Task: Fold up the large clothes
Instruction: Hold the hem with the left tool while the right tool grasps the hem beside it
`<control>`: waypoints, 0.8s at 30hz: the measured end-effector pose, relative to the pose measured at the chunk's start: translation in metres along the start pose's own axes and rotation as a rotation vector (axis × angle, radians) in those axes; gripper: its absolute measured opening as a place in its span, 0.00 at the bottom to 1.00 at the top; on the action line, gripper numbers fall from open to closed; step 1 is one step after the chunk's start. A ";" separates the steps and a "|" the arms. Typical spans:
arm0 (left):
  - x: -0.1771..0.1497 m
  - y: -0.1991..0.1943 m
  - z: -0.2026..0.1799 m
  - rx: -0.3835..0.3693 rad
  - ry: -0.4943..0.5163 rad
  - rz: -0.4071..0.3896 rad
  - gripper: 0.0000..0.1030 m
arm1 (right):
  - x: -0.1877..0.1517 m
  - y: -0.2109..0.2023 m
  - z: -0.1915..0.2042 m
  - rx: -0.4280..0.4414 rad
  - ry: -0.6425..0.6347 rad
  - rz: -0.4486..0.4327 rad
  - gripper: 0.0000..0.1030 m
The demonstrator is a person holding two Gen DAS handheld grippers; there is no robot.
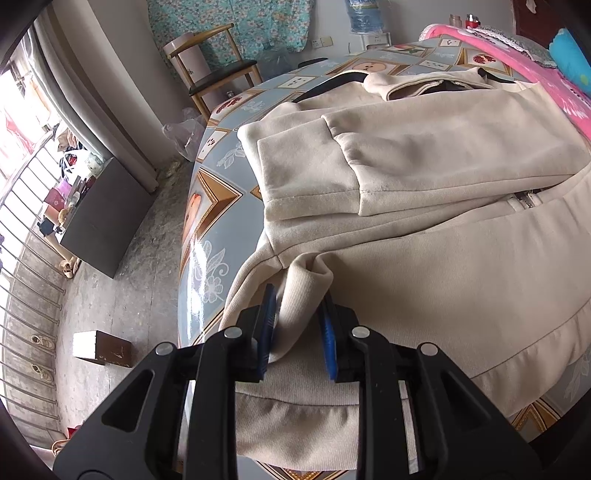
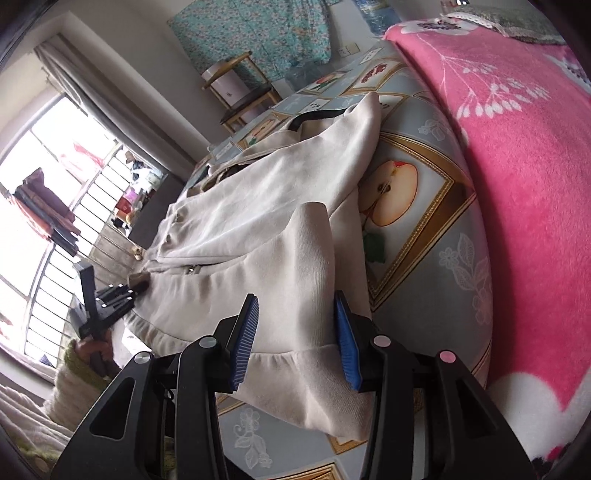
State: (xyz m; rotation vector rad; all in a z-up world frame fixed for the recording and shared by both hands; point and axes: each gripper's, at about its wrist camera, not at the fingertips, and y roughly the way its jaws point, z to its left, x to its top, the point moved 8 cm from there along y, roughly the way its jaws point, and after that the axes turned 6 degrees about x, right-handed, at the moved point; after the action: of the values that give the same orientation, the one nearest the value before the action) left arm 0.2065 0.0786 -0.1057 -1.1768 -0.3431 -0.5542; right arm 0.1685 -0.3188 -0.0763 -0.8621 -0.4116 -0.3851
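A cream zip-up jacket (image 1: 424,155) lies spread on a table covered with a fruit-patterned cloth (image 1: 214,221); one sleeve is folded across its front. My left gripper (image 1: 297,314) is shut on a raised fold of the jacket's hem near the table's left edge. In the right wrist view the same jacket (image 2: 240,206) runs away from me, and my right gripper (image 2: 295,332) pinches a ridge of its hem between the blue pads (image 2: 247,332). The left gripper (image 2: 138,284) shows there too, at the jacket's far hem corner, held by a hand in a green-and-white sleeve.
A pink blanket (image 2: 517,166) covers the table's right side beside the jacket. Beyond the table stand a wooden chair (image 1: 214,66) and a water bottle (image 1: 364,14). A dark cabinet (image 1: 107,218) and a small box (image 1: 101,349) sit on the floor by the barred window.
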 end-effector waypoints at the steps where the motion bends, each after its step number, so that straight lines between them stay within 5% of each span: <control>1: 0.000 0.000 0.000 -0.001 -0.003 -0.001 0.21 | 0.003 0.002 -0.002 -0.002 0.003 0.002 0.39; 9: 0.000 -0.001 0.002 -0.010 0.001 -0.003 0.21 | 0.022 0.010 -0.002 0.065 0.020 -0.009 0.39; 12: 0.000 -0.001 0.002 -0.012 0.000 -0.004 0.21 | 0.018 -0.002 0.016 0.111 -0.064 -0.016 0.39; 16: 0.000 -0.001 0.002 -0.015 0.000 -0.008 0.21 | 0.012 0.004 0.027 0.064 -0.174 0.043 0.39; 24: -0.001 -0.001 0.003 -0.038 -0.018 -0.012 0.21 | 0.033 0.044 -0.005 0.051 -0.051 0.110 0.39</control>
State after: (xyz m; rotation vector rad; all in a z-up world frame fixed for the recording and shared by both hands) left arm 0.2057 0.0815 -0.1046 -1.2174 -0.3570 -0.5626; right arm 0.2190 -0.3017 -0.0911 -0.8422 -0.4179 -0.2505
